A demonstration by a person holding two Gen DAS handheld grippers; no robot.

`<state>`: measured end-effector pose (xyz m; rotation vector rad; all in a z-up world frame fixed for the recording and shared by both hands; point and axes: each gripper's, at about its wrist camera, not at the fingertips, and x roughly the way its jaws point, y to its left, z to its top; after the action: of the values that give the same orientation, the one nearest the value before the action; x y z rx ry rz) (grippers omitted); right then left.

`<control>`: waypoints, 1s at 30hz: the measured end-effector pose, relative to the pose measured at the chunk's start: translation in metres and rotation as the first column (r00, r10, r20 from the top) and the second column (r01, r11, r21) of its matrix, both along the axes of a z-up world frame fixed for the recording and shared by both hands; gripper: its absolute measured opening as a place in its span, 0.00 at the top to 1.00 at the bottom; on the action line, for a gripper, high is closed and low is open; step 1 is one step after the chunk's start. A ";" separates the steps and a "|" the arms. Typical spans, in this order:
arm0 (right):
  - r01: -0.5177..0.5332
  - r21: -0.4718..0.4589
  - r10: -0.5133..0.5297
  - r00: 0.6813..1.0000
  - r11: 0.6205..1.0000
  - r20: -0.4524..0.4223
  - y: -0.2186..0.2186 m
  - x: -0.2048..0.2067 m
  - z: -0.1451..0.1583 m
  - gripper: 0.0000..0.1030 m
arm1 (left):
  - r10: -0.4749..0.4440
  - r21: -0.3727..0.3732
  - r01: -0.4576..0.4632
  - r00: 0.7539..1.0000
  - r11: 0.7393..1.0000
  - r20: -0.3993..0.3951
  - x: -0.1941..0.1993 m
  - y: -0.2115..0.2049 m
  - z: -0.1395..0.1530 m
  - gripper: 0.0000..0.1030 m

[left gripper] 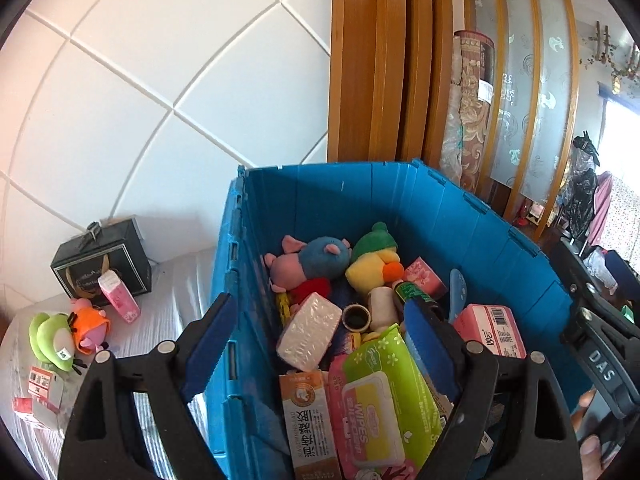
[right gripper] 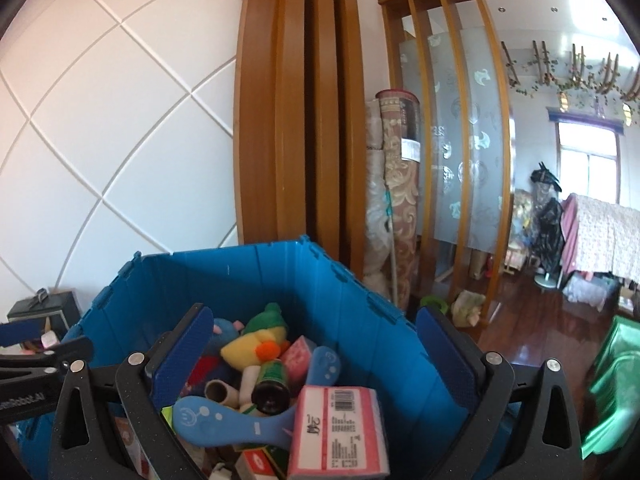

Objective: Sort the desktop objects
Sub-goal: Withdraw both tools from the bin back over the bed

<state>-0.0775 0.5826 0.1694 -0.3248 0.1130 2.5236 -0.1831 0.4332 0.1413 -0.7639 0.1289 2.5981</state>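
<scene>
Nearest in the right wrist view, the right gripper (right gripper: 312, 360) stands with its jaws spread as wide as they go and nothing pressed between the pads. It hangs over the near end of the blue crate (right gripper: 280, 272), which holds the things to be sorted.

Directly below and between its fingers lies a pink tissue pack (right gripper: 340, 428), barcode face up, its long axis running near to far, roughly in line with the fingers. Just left of it lies a blue paddle-shaped toy (right gripper: 240, 420), long axis left to right, its round smiley end to the left. A dark bottle (right gripper: 272, 388) lies behind them, its cap end pointing back at the camera and its body running away toward the far wall. I judge the pink pack the easiest pick for this hand: the jaws already straddle its short sides.

The left gripper (left gripper: 316, 328) is also wide open and empty, and it straddles the crate's left wall: its left finger is outside, its right finger inside. Near its right finger lies a green wipes pack (left gripper: 384, 400), long axis near to far. Farther in lie a white wrapped block (left gripper: 310, 332) and a tape roll (left gripper: 356, 317). At the far end, touching each other, are a plush pig (left gripper: 312, 260) and a plush duck (left gripper: 372, 264).

Left of the crate, on the table (left gripper: 180, 280), lie a few things apart, among them a green plush (left gripper: 52, 340) and a black box (left gripper: 104, 264).
</scene>
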 end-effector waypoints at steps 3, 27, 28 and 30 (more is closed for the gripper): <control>-0.002 -0.019 0.002 1.000 1.000 -0.009 0.004 0.001 -0.001 0.00 | 0.018 0.007 -0.018 0.999 1.000 -0.049 0.017 -0.022 0.008 0.18; -0.387 0.059 0.388 0.922 0.920 -0.003 -0.218 -0.013 0.022 0.00 | 0.685 -0.071 -0.691 0.690 0.720 0.232 0.026 -0.455 -0.140 0.16; -0.434 0.040 0.434 0.901 0.900 0.007 -0.236 -0.021 0.020 0.00 | 0.698 -0.082 -0.704 0.672 0.706 0.246 0.027 -0.470 -0.148 0.16; -0.514 0.014 0.513 0.858 0.858 0.034 -0.271 -0.039 0.012 0.00 | 0.718 -0.101 -0.724 0.639 0.683 0.276 0.025 -0.496 -0.164 0.16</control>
<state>-0.1161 0.3118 0.1815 -0.4284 -0.0202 3.0476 -0.1586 -0.0628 -0.0229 -1.4293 -0.3825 3.1534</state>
